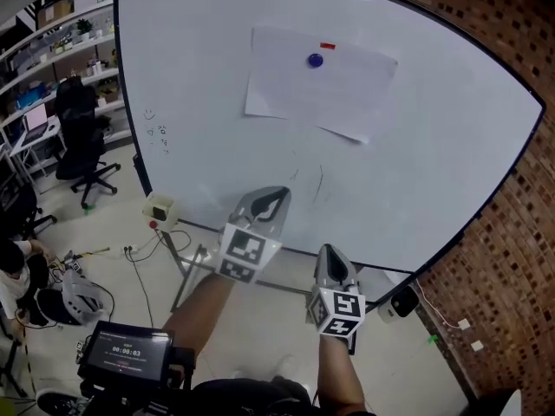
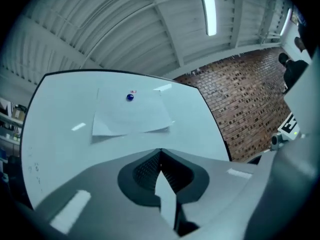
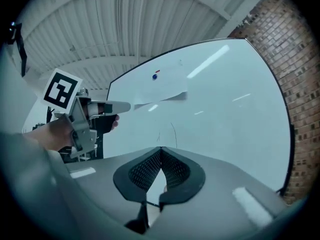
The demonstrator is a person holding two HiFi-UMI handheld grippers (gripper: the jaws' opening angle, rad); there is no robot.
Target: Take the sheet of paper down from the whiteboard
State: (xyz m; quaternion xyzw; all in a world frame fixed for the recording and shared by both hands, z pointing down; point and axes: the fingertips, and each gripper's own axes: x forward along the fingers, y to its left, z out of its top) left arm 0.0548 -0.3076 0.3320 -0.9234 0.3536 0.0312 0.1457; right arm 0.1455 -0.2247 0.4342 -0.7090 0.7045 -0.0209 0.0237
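A white sheet of paper (image 1: 316, 81) hangs on the whiteboard (image 1: 434, 146), pinned near its top edge by a round blue magnet (image 1: 315, 60) with a small red mark (image 1: 327, 46) beside it. The sheet (image 2: 131, 115) and magnet (image 2: 130, 97) also show in the left gripper view, and the sheet (image 3: 162, 86) shows small in the right gripper view. My left gripper (image 1: 276, 199) is shut and empty, held below the sheet and short of the board. My right gripper (image 1: 333, 263) is shut and empty too, lower and further right. The left gripper (image 3: 125, 105) appears in the right gripper view.
The whiteboard stands on a wheeled frame (image 1: 186, 271) with a brick wall (image 1: 512, 258) to the right. Black office chairs (image 1: 82, 141) and shelving (image 1: 52, 50) stand at the left. Cables and a small box (image 1: 159, 208) lie on the floor by the board's foot. A seated person (image 1: 17, 271) is at far left.
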